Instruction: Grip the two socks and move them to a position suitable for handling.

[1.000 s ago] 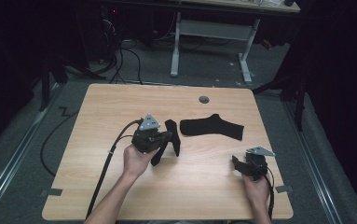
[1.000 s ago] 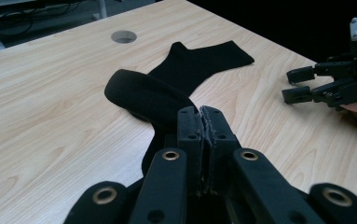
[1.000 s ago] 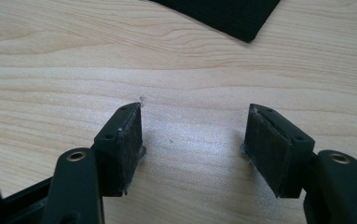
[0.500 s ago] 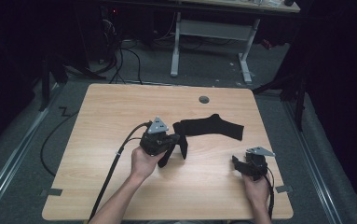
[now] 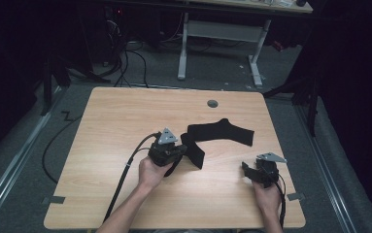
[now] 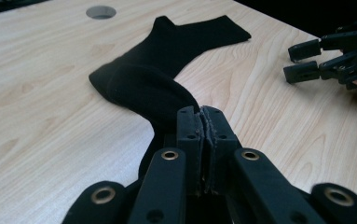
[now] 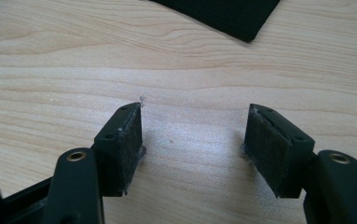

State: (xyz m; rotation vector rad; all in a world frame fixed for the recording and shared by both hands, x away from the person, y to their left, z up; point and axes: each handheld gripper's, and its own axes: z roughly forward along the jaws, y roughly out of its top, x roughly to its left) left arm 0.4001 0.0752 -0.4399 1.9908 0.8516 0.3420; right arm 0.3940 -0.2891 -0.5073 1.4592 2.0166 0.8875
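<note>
Two grippers over table (image 5: 125, 126), left gripper (image 6: 203, 122) clamped on sock (image 5: 222, 132) toe, folded toward 7 o'clock, right gripper (image 7: 192, 144) jaws apart, empty.

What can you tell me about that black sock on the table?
The black sock looks like soft knitted cloth, plain with no pattern. Most of it lies flat on the light wooden table, its straight open end pointing toward the right gripper, which stands open and apart from it. The other end is bent over and lifted a little, pinched between the shut jaws of the left gripper. A round hole in the tabletop sits beyond it.
</note>
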